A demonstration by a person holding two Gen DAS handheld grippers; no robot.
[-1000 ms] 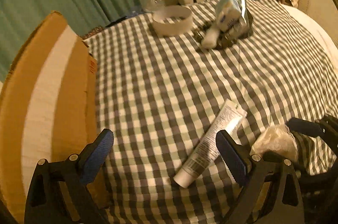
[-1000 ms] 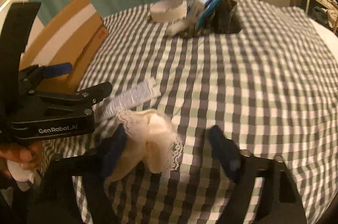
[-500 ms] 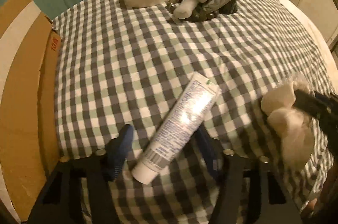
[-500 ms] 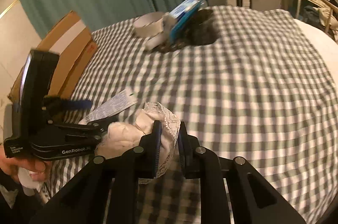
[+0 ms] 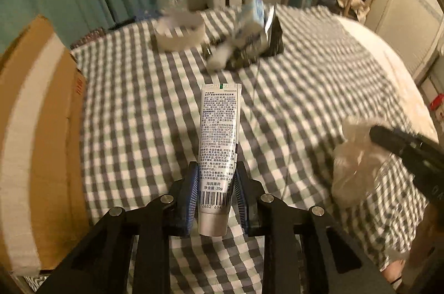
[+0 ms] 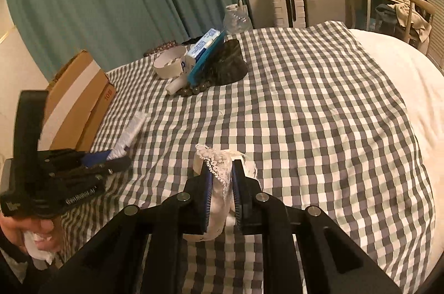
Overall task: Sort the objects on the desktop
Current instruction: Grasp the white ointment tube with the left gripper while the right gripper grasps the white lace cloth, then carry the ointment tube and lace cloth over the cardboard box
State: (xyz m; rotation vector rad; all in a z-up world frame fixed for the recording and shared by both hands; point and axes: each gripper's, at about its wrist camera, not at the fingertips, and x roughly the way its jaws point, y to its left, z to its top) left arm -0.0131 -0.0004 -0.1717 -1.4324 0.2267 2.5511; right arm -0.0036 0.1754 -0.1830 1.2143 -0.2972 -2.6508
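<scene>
Here, above the grey-and-white checked cloth (image 5: 133, 105), the left gripper (image 5: 216, 192) jaws are closing on a white printed plastic tube (image 5: 217, 144); beside it, the right gripper (image 6: 220, 192) pinches a cream lace-trimmed fabric bundle (image 6: 217, 169).

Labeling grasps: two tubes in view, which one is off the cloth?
The printed white tube, clamped near its cap end in the left hand-held gripper, whose jaws are closing. The other small white tube lies by the far pile.

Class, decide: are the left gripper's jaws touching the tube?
Touching. The left wrist view shows the left gripper closing, its blue pads pressed against both sides of the tube.
</scene>
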